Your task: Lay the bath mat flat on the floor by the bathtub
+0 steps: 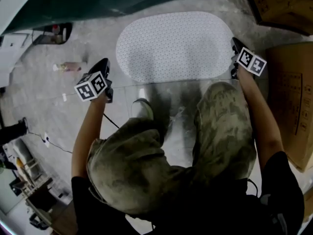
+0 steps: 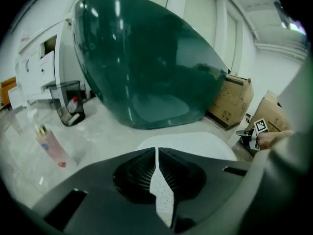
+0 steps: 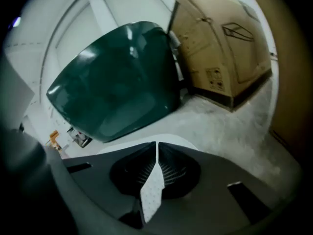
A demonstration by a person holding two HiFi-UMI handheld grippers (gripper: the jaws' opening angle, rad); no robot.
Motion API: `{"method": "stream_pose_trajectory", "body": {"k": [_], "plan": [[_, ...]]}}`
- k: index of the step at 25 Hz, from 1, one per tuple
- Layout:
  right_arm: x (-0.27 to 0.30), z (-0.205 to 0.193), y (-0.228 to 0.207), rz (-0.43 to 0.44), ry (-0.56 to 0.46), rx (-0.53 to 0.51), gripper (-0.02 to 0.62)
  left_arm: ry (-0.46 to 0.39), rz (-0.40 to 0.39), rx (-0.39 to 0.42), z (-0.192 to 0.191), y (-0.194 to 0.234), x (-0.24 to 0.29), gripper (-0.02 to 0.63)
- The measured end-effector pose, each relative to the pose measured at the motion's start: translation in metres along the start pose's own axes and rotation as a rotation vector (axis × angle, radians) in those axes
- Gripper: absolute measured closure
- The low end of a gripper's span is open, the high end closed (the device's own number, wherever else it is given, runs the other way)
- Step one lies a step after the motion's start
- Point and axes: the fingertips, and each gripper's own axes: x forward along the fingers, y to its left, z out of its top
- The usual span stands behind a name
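While the dark green bathtub (image 1: 98,4) fills the far side of the scene, the grey floor (image 1: 98,43) in front of it carries everything else. Cardboard boxes (image 1: 293,97) stand along the floor's right side. The white dotted bath mat (image 1: 176,45) lies spread on the floor just beside the tub's base, its long side running along the tub. Its far part rests flat, and its near edge is taken up at both ends.

The left gripper (image 2: 156,153) has its jaws pressed together on a thin fold of the mat's left near end. The right gripper (image 3: 156,148) pinches the right near end the same way. A small pink bottle (image 1: 71,66) lies on the floor to the left, near the left gripper but apart from the mat.

The task looks nearly done; only the held edge seems to need setting down. If one pinch lets go before the other, that edge could fall skewed or fold under itself. Pulling back while lowering may drag the flat part away from the tub. A wide swing of the left gripper could also knock the bottle.
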Motion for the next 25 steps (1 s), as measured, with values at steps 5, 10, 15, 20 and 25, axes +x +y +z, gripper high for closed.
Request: {"method": "stream_pose_trajectory", "body": {"k": [5, 10, 15, 20, 25], "plan": [[0.007, 0.089, 0.111, 0.189, -0.18, -0.168, 0.572, -0.183, 0.038, 0.034, 0.124, 0.0, -0.069, 0.577], [0.011, 0.135, 0.201, 0.266, -0.296, -0.08, 0.572, -0.457, 0.1, 0.098, 0.242, -0.06, -0.124, 0.577], [0.029, 0.057, 0.248, 0.287, -0.19, -0.217, 0.573, -0.656, 0.106, 0.348, 0.309, -0.157, -0.189, 0.577], [0.041, 0.039, 0.219, 0.221, -0.099, -0.22, 0.574, -0.726, 0.029, 0.36, 0.309, -0.215, -0.228, 0.584], [0.046, 0.038, 0.245, 0.257, -0.092, -0.341, 0.572, -0.664, -0.034, 0.365, 0.29, -0.197, -0.194, 0.584]]}}
